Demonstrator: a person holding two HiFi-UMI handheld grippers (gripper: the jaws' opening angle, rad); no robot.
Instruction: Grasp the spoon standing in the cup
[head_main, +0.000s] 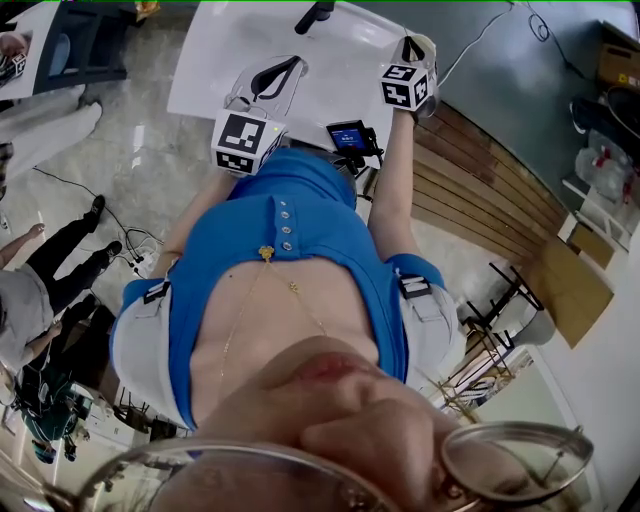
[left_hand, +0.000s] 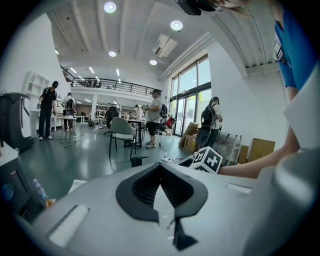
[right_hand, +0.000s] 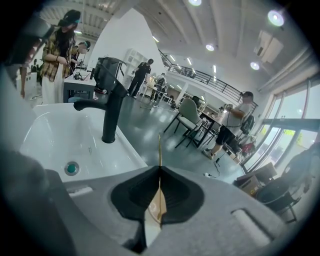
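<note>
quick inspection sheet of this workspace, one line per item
surface: white sink, black tap
job's things: spoon edge-on in the right jaws; cup: nothing seen
clutter: nothing seen
grippers: left hand-held gripper shut, empty; right hand-held gripper shut on spoon
cables: cable loose on floor
surroundings: open hall, people standing, chair

L hand-held gripper (left_hand: 160, 169): jaws together | R hand-held gripper (right_hand: 160, 172): jaws clamp spoon (right_hand: 159, 147) | both arms fwd
</note>
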